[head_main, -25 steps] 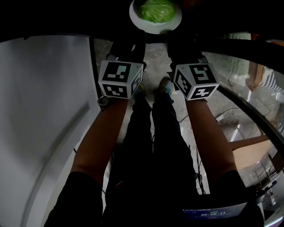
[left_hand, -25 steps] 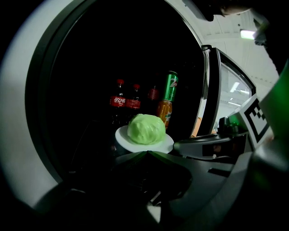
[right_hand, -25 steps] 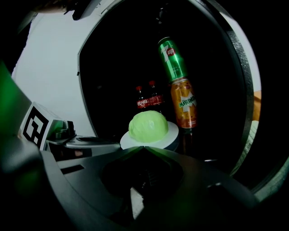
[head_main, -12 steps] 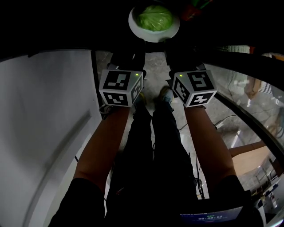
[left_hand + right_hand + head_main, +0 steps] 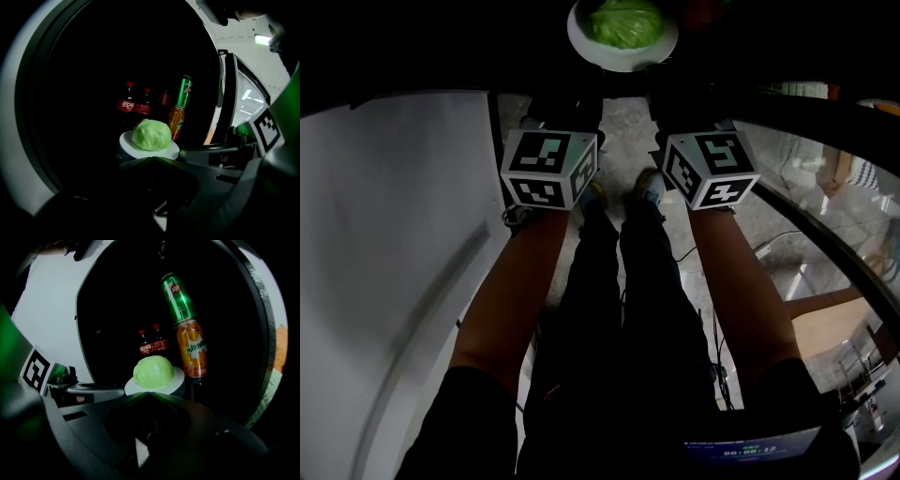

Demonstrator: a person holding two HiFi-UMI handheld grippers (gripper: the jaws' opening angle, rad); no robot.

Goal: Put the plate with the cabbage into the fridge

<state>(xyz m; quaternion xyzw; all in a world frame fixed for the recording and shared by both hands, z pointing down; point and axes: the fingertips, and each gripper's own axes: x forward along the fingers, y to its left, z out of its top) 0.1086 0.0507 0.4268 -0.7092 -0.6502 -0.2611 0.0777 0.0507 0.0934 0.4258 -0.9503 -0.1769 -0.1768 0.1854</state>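
A white plate (image 5: 581, 45) with a pale green cabbage (image 5: 625, 22) hangs at the top of the head view, inside the dark fridge opening. My left gripper (image 5: 579, 82) holds its near left rim and my right gripper (image 5: 667, 82) its near right rim. In the left gripper view the jaws meet in a point (image 5: 151, 158) at the plate's (image 5: 127, 143) near edge, below the cabbage (image 5: 151, 135). The right gripper view shows the same: jaws closed (image 5: 149, 393) on the plate (image 5: 177, 376), with the cabbage (image 5: 153, 371) just beyond.
Behind the plate stand two cola bottles (image 5: 134, 106), a green 7up can (image 5: 178, 298) and an orange Mirinda can (image 5: 192, 348). The white fridge door (image 5: 384, 244) is open at the left, a glass door (image 5: 825, 187) at the right. The person's legs and shoes (image 5: 647, 187) are below.
The plate and both grippers dipped slightly in the view, then rose again and shifted a little left, staying at the fridge opening. Both grips are unchanged.
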